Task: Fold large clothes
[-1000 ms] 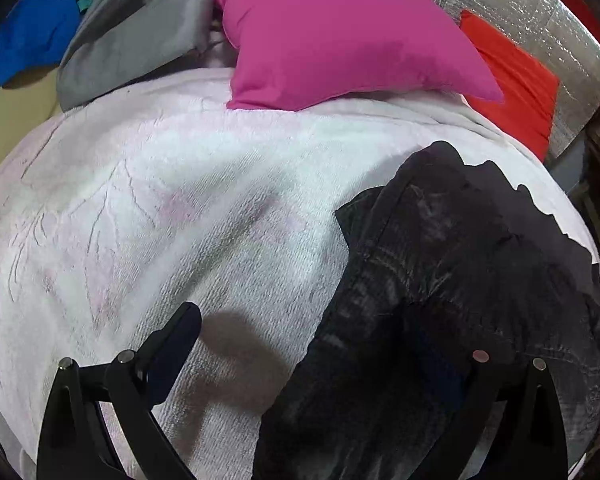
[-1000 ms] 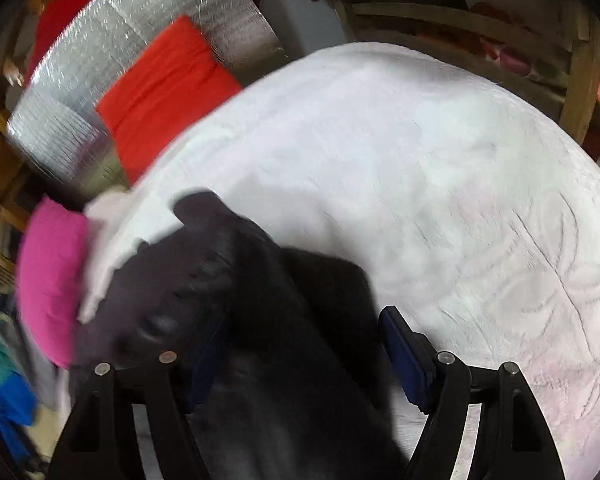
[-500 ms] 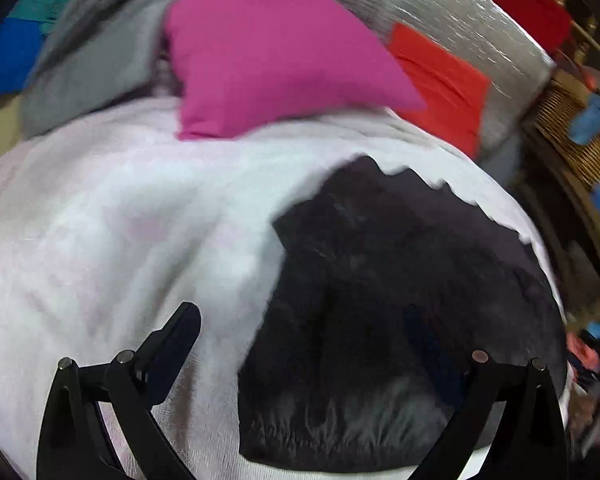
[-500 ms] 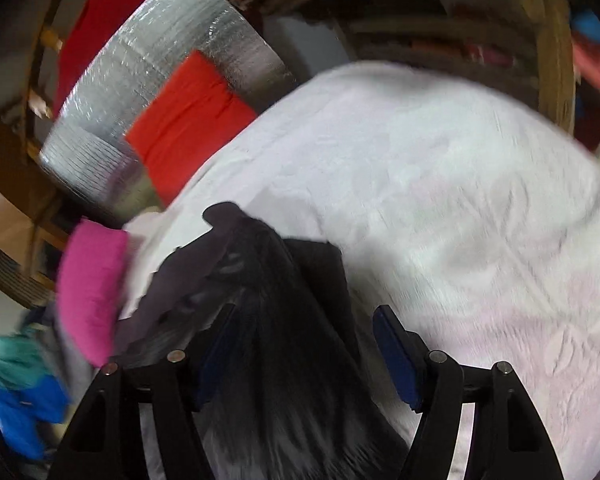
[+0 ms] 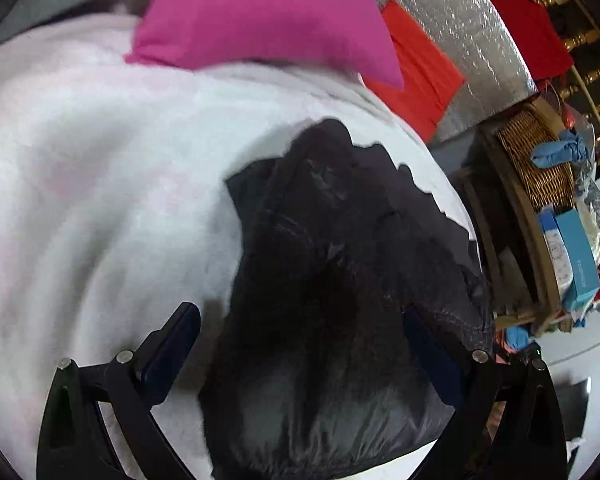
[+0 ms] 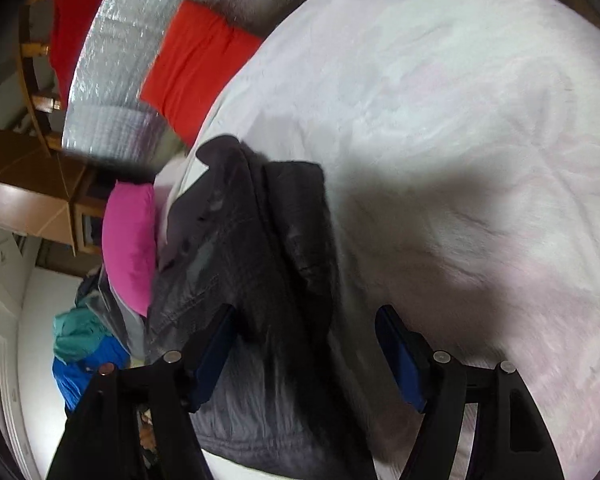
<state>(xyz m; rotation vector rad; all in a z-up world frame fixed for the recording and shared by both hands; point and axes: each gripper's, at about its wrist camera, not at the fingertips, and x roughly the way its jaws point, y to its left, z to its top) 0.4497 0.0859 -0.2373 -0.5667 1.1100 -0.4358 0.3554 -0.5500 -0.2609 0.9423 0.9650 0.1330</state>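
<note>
White bedspread (image 5: 100, 184), dark jacket (image 5: 332, 280) bunched at its edge, long axis running away from both grippers, left (image 5: 300, 344) and right (image 6: 304, 344), jaws wide, empty, straddling its near end.

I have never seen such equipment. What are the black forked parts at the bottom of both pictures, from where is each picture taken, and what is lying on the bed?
The black forks are two hand-held grippers, tools with two fingers each; a person carries one in each hand. Each has a camera looking forward along its fingers, so one picture comes from the left gripper and the other from the right gripper. Both are open and hold nothing. A dark garment, rumpled and partly folded, lies on a white blanket between the fingers in both views. Beyond it are a pink pillow and a red cushion against a silver padded panel. More clothes are heaped beside the pink pillow.
</note>
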